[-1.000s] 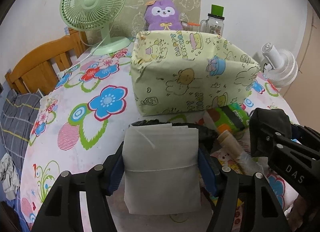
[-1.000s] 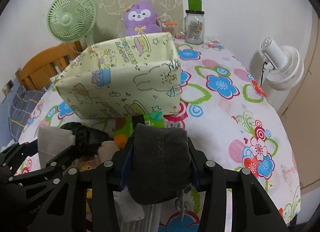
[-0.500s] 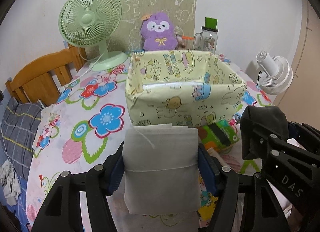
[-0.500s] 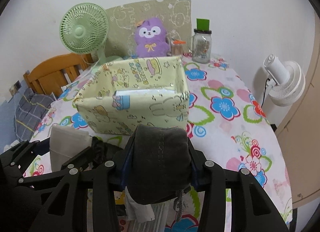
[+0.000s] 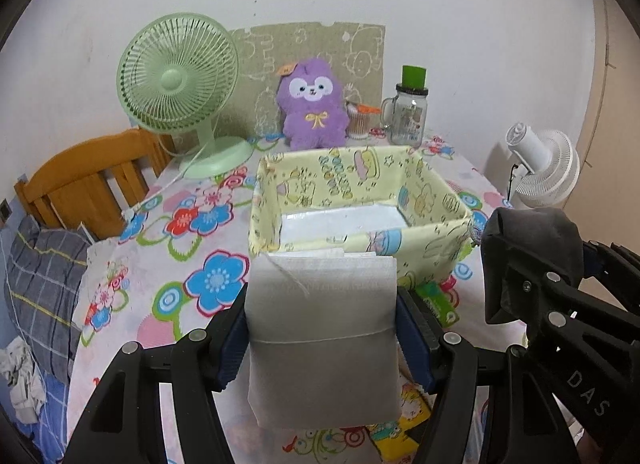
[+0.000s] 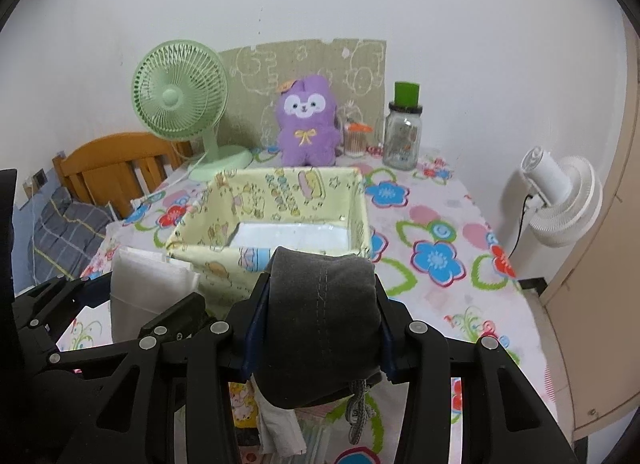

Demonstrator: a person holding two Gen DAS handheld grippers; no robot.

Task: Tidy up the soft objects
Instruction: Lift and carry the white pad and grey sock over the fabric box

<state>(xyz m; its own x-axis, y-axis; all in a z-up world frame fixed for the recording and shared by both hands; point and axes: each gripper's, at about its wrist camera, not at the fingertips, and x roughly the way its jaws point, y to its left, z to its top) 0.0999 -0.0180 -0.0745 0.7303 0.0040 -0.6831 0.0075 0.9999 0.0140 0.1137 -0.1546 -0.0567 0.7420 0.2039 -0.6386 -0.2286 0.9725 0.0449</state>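
Observation:
A pale yellow fabric box with cartoon prints stands open on the flowered table; something flat and white shows at its bottom. My left gripper is shut on a folded white cloth, held above the table just in front of the box's near wall. My right gripper is shut on a rolled dark grey garment with a cord dangling below, also just short of the box. The two grippers hang side by side: the grey garment appears at the right of the left wrist view, the white cloth at the left of the right wrist view.
Behind the box stand a green desk fan, a purple plush toy and a glass jar with a green lid. A white fan is off the table's right edge, a wooden chair at the left. Small packets lie under the grippers.
Both grippers have risen with their cloths still held. The box, first seen from the side, is now seen from above with its inside showing.

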